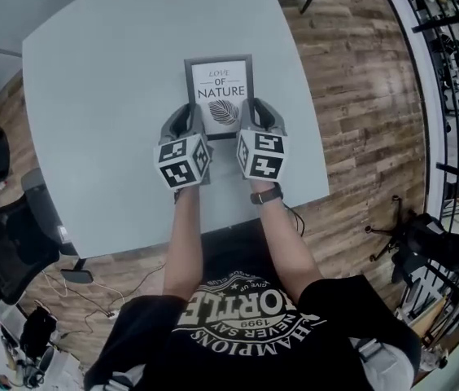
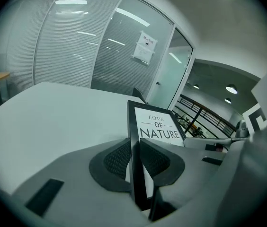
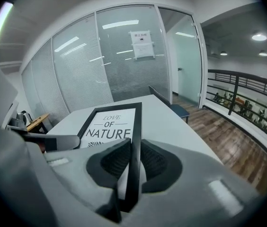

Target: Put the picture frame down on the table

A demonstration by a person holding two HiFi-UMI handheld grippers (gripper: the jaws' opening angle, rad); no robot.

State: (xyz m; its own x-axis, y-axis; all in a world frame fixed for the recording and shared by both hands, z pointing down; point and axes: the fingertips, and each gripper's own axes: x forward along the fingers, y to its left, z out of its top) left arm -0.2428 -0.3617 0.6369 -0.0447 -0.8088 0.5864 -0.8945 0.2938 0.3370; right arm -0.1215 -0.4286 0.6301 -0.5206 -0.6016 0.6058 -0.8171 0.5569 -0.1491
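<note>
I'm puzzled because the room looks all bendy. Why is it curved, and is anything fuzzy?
Head view: the wide lens bows the table edges and floor planks. Left gripper view: black corners, bent glass wall lines, near jaws soft, picture frame print sharp. Right gripper view: same curving; a ceiling light streaks bright.

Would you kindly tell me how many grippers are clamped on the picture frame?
2. The left gripper grips the left edge of the picture frame near its bottom corner; the right gripper grips the right edge opposite. None seems hidden.
</note>
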